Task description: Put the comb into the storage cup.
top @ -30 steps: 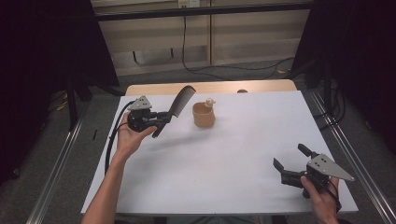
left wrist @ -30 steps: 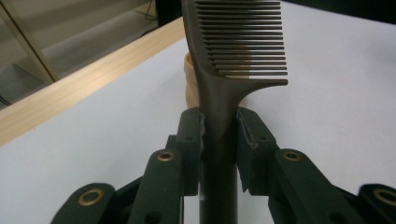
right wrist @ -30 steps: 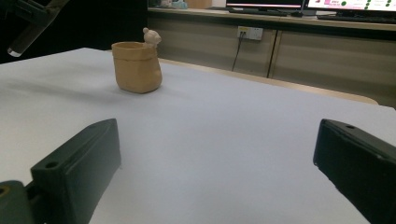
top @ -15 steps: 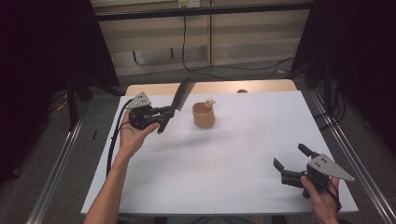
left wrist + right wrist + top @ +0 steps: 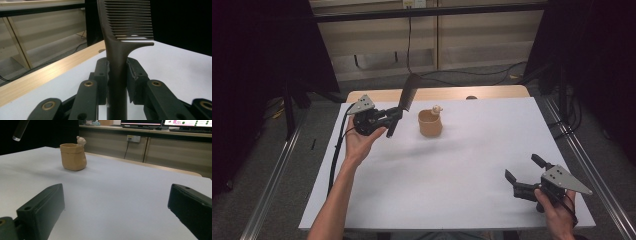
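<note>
- Two tongs in play: left gripper (image 5: 387, 119) is clamped on the handle of a dark comb (image 5: 117, 50), lifted off the desk (image 5: 462, 175) near its far-left corner, teeth end up.
- Right gripper (image 5: 524, 175) sits low by the near-right corner, jaws apart, holding nothing.
- Tan cup (image 5: 430, 123) with a small figure on its rim stands toward the far edge, just right of the comb, not touching.
- My guess at the step: carrying the comb to the cup.
- Next move calls for lining the free handle end over the cup mouth, then lowering.

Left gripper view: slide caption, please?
Left tool shut on a dark comb, teeth up, above the white table.
</note>
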Tool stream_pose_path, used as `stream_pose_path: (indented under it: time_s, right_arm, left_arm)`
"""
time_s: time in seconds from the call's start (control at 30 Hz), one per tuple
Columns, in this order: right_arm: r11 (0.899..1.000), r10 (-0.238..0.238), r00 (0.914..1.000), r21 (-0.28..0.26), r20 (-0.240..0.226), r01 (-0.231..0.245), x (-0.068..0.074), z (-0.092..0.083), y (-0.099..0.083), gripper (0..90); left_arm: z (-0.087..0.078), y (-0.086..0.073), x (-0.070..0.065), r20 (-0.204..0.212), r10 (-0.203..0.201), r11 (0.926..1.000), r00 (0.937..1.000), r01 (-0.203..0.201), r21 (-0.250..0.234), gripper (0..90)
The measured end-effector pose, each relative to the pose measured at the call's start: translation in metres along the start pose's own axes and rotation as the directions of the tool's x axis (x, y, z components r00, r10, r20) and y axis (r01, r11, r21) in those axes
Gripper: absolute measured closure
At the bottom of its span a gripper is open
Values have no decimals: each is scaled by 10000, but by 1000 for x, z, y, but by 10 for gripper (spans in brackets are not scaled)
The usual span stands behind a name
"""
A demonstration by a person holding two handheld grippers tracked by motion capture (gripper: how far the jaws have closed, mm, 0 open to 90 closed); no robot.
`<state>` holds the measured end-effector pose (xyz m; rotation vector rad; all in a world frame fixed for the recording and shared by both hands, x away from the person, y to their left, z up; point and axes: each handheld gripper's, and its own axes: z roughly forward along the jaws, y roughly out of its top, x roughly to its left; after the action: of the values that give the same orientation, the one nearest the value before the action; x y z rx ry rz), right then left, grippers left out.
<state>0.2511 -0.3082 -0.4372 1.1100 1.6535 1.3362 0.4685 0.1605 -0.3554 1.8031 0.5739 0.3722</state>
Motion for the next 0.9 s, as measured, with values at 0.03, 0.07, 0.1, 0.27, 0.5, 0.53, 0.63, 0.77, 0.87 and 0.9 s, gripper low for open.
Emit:
stream_pose_path:
  time_s: [0.03, 0.07, 0.1, 0.27, 0.5, 0.53, 0.63, 0.77, 0.87, 0.9]
  right_arm:
    - [10000, 9, 10000, 0, 9, -9, 0, 0, 0, 1]
    - [10000, 11, 10000, 2, 16, -11, 0, 0, 0, 1]
    - [10000, 12, 10000, -5, 15, -12, 0, 0, 0, 1]
    - [10000, 8, 10000, -31, 1, -8, 0, 0, 0, 1]
    - [9999, 58, 10000, -101, 1, -58, 0, -1, 0, 1]
    - [9999, 59, 10000, -94, 26, -58, 0, -1, 0, 1]
    - [9998, 133, 9999, -118, -2, -133, 0, -1, 1, 1]
    - [9998, 134, 9999, -133, -2, -134, 0, -1, 1, 1]
    - [9997, 194, 9998, -165, -48, -195, 0, -1, 1, 0]
    - [9996, 197, 9998, -182, -70, -198, 0, -1, 1, 0]
  left_arm:
    - [1, 1, 0, 36, -50, 10000, 10000, 50, -12, 728]
    - [1, 1, 0, 36, -50, 10000, 10000, 50, -12, 727]
    - [1, 4, 1, -19, -100, 9998, 9999, 100, -148, 728]
    - [5, 13, -4, -61, -114, 9983, 9999, 110, -575, 728]
    - [16, 23, -11, -36, 40, 9977, 10000, -43, -683, 728]
    - [17, 23, -12, -9, 65, 9975, 10000, -66, -703, 728]
    - [21, 24, -14, 38, 42, 9973, 10000, -39, -737, 728]
    - [28, 25, -16, 189, -232, 9942, 9996, 250, -1043, 728]
    - [30, 31, -16, 147, -332, 9924, 9993, 347, -1178, 728]
    - [31, 33, -16, 135, -325, 9917, 9994, 339, -1242, 728]
